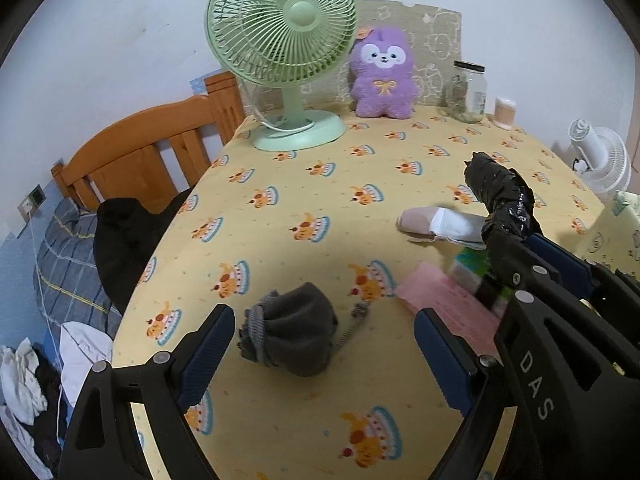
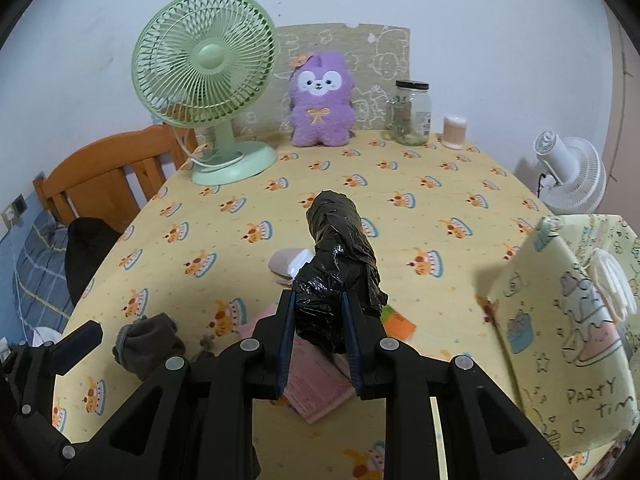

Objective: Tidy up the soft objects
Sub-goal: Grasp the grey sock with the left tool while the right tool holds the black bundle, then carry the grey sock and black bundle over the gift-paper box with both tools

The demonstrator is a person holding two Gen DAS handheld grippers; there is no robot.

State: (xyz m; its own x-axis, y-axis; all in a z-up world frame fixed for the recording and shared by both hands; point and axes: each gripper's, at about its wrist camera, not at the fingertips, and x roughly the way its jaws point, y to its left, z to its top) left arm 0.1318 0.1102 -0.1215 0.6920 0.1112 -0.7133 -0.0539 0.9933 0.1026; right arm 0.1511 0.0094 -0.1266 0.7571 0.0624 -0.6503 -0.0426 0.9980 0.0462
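My right gripper [image 2: 319,312] is shut on a black plastic-wrapped roll [image 2: 340,248] and holds it above the yellow tablecloth; the roll also shows in the left wrist view [image 1: 500,200]. My left gripper [image 1: 324,332] is open, its fingers either side of a dark grey sock bundle [image 1: 292,332] lying on the cloth; the bundle also shows in the right wrist view [image 2: 148,340]. A beige and white sock [image 1: 436,222] lies farther back. A pink cloth [image 1: 448,304] lies under the right gripper. A patterned fabric bag [image 2: 568,320] stands at the right.
A green desk fan [image 1: 280,40], a purple plush toy [image 1: 382,76], a glass jar [image 1: 466,92] and a small cotton-swab tub [image 1: 504,112] stand along the table's back edge. A wooden bed frame [image 1: 136,156] and bedding are left. A white fan [image 2: 572,176] is right.
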